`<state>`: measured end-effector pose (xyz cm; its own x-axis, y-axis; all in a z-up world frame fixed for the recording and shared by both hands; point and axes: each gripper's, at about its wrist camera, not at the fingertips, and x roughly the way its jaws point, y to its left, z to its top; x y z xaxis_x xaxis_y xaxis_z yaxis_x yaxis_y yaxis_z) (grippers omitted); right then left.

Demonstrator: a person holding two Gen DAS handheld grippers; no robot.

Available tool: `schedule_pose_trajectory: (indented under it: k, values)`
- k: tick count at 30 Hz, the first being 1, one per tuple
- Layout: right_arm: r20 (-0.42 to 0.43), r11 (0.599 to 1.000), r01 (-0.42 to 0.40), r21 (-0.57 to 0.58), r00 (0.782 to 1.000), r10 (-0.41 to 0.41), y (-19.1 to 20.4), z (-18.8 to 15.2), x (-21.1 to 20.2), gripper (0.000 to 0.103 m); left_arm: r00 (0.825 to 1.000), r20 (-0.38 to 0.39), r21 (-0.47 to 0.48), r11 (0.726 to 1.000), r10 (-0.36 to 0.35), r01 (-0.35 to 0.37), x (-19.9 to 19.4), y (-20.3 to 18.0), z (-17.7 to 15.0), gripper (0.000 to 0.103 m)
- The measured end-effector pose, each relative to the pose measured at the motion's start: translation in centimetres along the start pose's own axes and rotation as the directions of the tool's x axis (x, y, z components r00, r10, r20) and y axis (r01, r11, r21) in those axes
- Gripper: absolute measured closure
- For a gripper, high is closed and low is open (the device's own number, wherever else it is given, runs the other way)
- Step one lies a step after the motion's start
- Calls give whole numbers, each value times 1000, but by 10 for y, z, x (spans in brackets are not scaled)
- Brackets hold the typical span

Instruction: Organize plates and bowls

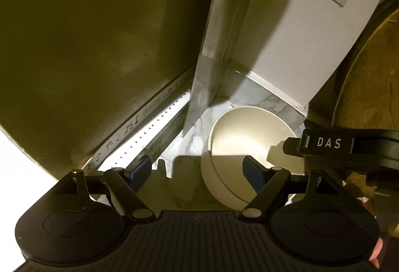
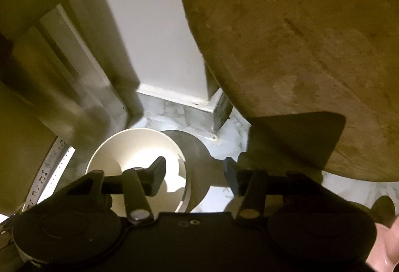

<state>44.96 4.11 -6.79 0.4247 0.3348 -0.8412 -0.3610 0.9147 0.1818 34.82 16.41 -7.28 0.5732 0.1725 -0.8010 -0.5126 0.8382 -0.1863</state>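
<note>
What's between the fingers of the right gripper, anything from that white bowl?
In the right wrist view, the white bowl's near rim passes between the right gripper's fingers, with marble countertop beyond; its left finger hangs over the bowl's hollow.

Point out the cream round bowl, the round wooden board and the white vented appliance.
Cream round bowl (image 1: 239,127): left wrist view, on its lit inner wall.
Round wooden board (image 2: 299,47): right wrist view, on its flat face.
White vented appliance (image 1: 286,35): left wrist view, on its plain side panel below the vents.
</note>
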Motion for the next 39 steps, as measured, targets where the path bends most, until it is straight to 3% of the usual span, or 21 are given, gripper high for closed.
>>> schedule_pose_trajectory:
  k: [6,7,13,16,26,39]
  values:
    - [-4,1000,-8,-12,1000,8,4,2,5,75,1000,-29,-33,999,-8,7,4,4,3,57]
    - [-5,1000,-8,-17,1000,8,5,2,6,77,999,-31,-32,999,-13,12,4,4,3,66]
    - [-9,999,-1,-39,1000,1,11,1,9,96,999,-29,-42,998,-42,41,3,4,3,84]
    - [-3,999,-1,-49,1000,1,14,0,7,98,998,-31,-39,998,-48,46,3,3,3,91]
    - [2,998,8,-59,1000,-8,19,-5,-14,99,998,-35,-5,999,-49,49,-17,-3,-1,91]
    - [39,999,-26,-36,999,27,12,-26,-79,99,998,-9,57,996,-63,63,-82,-15,-15,91]
